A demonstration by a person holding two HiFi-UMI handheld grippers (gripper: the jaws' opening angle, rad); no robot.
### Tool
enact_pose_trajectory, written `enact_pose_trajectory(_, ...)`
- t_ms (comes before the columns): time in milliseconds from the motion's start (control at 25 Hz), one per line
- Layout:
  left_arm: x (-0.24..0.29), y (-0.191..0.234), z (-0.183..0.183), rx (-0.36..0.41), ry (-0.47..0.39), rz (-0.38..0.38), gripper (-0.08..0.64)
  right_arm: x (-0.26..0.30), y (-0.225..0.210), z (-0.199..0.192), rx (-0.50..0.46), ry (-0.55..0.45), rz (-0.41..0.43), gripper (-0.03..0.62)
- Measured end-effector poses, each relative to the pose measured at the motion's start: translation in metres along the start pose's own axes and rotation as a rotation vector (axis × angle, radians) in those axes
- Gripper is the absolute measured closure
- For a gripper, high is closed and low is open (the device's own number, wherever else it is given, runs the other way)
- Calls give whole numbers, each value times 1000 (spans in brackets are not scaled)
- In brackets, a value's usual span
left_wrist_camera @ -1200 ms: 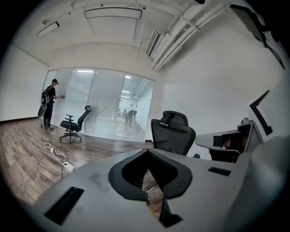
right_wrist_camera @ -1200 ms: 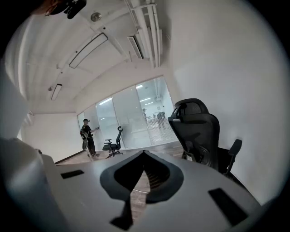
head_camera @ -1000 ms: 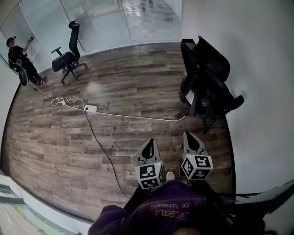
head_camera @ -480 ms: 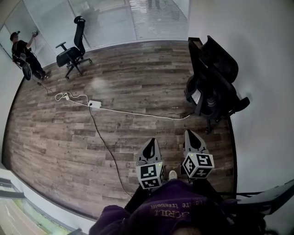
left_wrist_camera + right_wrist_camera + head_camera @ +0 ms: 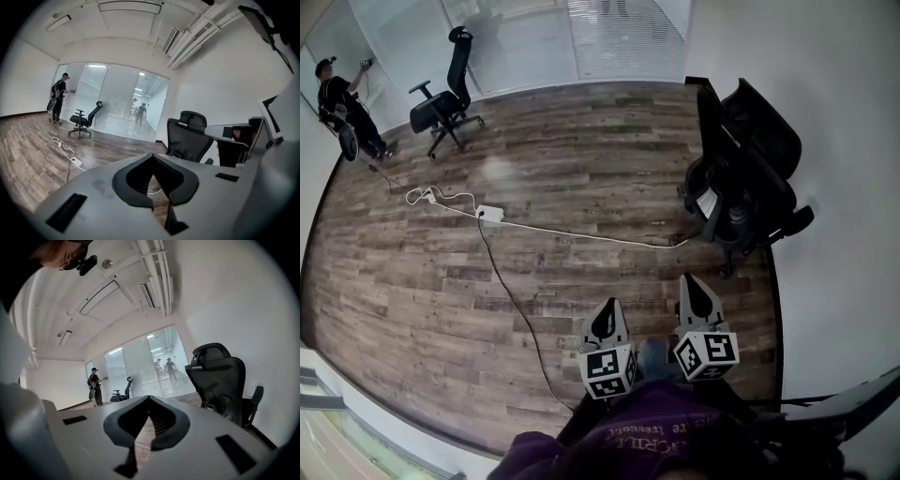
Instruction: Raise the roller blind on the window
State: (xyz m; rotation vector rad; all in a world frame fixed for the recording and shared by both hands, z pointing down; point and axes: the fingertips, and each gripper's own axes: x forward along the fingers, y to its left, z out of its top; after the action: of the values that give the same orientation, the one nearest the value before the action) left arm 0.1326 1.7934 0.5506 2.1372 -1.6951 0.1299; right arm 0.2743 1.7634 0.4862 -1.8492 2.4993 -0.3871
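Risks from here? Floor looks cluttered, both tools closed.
1. The white cable and black cable cross the wood floor ahead: likely trip or snag hazard.
2. The black office chairs stand close to the right tool, which could bump them.
3. The left tool and the right are shut and empty, so they must open before gripping.

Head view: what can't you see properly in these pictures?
- Window, head view: cut off by the bottom-left edge; no roller blind shows.
- Person by the glass wall, every view: too small to tell what they touch.
- Black cable, head view: its near end disappears behind the purple top.
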Motion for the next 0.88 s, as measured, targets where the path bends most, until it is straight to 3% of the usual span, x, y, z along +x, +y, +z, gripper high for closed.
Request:
enact_pose_trajectory(280, 57, 19, 11, 7, 16, 8, 558, 60, -31, -16, -39, 98, -77, 594)
enact_pose_trajectory(600, 168, 8, 84, 95, -18, -42, 558, 180, -71, 29, -70, 115, -57, 594)
enact_pose_trajectory(880, 229, 23, 110, 21, -16, 15, 558, 247, -103, 45, -64, 126, -43, 594)
